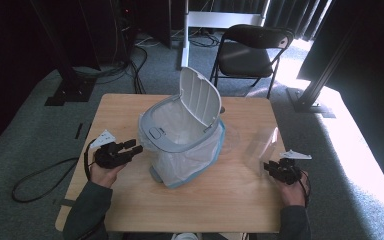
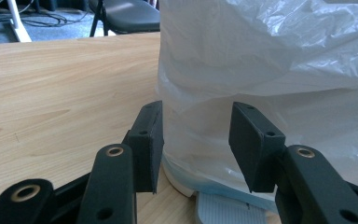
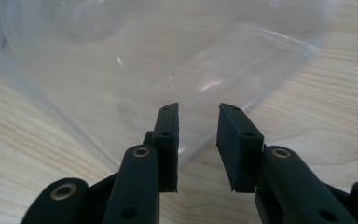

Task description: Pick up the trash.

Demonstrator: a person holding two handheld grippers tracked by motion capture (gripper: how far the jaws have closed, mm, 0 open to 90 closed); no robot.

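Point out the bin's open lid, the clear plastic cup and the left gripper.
bin lid (image 1: 200, 97), high view, ribbed inner face of the raised lid.
clear plastic cup (image 1: 261, 147), high view, its see-through wall.
left gripper (image 2: 196, 140), left gripper view, midway between its fingertips.

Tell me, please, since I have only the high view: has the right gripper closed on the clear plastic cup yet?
Observer: Not yet. In the right gripper view, the right gripper has its jaws apart, with the rim of the clear plastic cup in the gap and neither pad pressing on it.
Operator: And the left one, please?
Observer: In the left gripper view, the left gripper is wide open, facing the bag-covered side of the bin and gripping nothing.
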